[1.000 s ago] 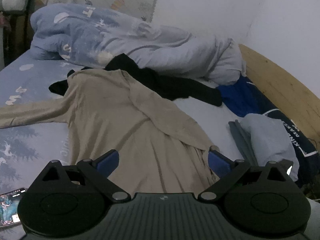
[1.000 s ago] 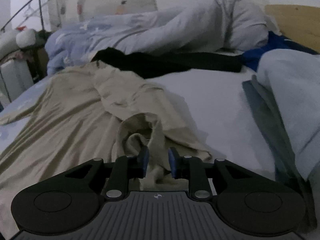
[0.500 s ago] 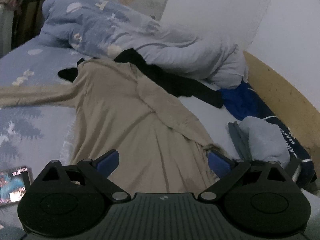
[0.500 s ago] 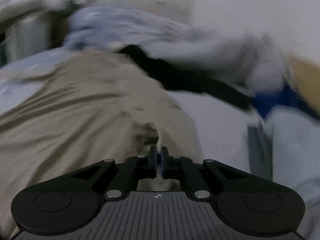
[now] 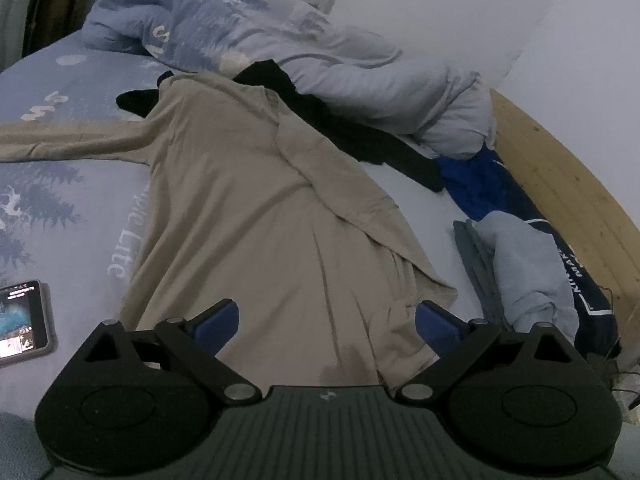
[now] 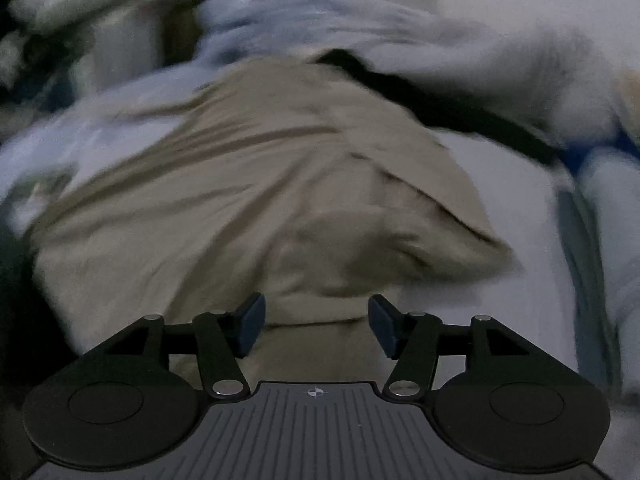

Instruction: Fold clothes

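A beige long-sleeved shirt (image 5: 248,216) lies spread on the bed. Its right sleeve is folded diagonally across the body and its left sleeve stretches out to the left. My left gripper (image 5: 326,320) is open and empty above the shirt's lower hem. In the blurred right wrist view the same shirt (image 6: 260,184) fills the middle. My right gripper (image 6: 316,326) is open over the shirt's lower right part, with cloth lying between its fingers but not clamped.
A black garment (image 5: 340,132) lies behind the shirt. A bunched blue duvet (image 5: 248,36) sits at the back. Blue and grey clothes (image 5: 520,256) are piled at the right by a wooden bed edge (image 5: 560,176). A phone (image 5: 22,318) lies at the left.
My right gripper was shut on the shirt's cloth and has let go; its jaws now stand open. The left gripper has risen slightly and stays open.
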{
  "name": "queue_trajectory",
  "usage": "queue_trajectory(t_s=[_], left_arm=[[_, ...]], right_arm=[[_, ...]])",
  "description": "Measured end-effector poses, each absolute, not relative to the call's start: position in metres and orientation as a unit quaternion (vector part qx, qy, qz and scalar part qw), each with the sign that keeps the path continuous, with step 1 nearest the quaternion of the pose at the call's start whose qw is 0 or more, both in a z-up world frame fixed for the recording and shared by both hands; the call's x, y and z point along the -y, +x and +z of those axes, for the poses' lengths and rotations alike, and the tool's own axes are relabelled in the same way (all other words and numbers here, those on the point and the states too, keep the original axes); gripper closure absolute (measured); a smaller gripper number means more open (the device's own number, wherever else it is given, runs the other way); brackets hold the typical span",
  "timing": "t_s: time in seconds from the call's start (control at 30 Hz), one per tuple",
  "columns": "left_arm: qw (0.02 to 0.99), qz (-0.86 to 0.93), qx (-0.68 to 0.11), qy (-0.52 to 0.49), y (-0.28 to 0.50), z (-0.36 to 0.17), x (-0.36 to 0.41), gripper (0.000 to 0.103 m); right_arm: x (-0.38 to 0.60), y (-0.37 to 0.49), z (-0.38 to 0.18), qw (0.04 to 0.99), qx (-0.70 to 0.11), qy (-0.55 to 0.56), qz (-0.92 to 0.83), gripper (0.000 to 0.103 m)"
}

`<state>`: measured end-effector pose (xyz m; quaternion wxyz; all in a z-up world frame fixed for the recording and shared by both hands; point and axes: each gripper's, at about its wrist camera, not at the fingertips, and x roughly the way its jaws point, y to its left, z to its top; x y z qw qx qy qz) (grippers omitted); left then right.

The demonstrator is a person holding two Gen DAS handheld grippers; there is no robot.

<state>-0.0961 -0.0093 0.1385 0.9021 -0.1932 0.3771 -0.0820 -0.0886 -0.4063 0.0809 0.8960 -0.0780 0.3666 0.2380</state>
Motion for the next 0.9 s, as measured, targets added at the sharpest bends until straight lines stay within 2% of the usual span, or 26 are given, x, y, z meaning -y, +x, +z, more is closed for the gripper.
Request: queue_trajectory(t_s=[0.07,0.13,0.27,0.37,0.5,0.6,0.73,0.9], left_arm=[[0.902,-0.083,-0.376,-0.193,-0.096,0.138,0.009,0.005],[0.902,-0.083,-0.377,-0.193,-0.096,0.138,0.009,0.005],[0.904,-0.076,-0.376,-0.190,-0.098,0.138,0.009,0.005],[0.905,-0.065,-0.375,-0.191,-0.099,0.139,0.008,0.005],[0.907,-0.057,-0.363,-0.205,-0.090,0.141,0.003,0.005],[0.906,-0.068,-0.350,-0.228,-0.070,0.139,0.000,0.005],[0.904,-0.103,-0.313,-0.273,-0.012,0.129,0.001,0.005],[0.899,-0.122,-0.297,-0.298,0.085,0.100,0.011,0.006]], right_arm=[[0.431,-0.068,0.075,0.900,-0.383,-0.013,0.209,0.042],[0.456,-0.052,0.063,0.897,-0.398,0.041,0.187,0.048],[0.467,-0.031,0.044,0.894,-0.406,0.037,0.185,0.058],[0.472,-0.021,0.049,0.890,-0.405,0.023,0.209,0.100],[0.480,-0.040,0.083,0.893,-0.389,-0.015,0.228,0.100],[0.498,-0.065,0.120,0.897,-0.370,0.001,0.241,0.100],[0.524,-0.083,0.150,0.902,-0.359,0.028,0.239,0.100],[0.535,-0.082,0.154,0.904,-0.364,0.037,0.220,0.100]])
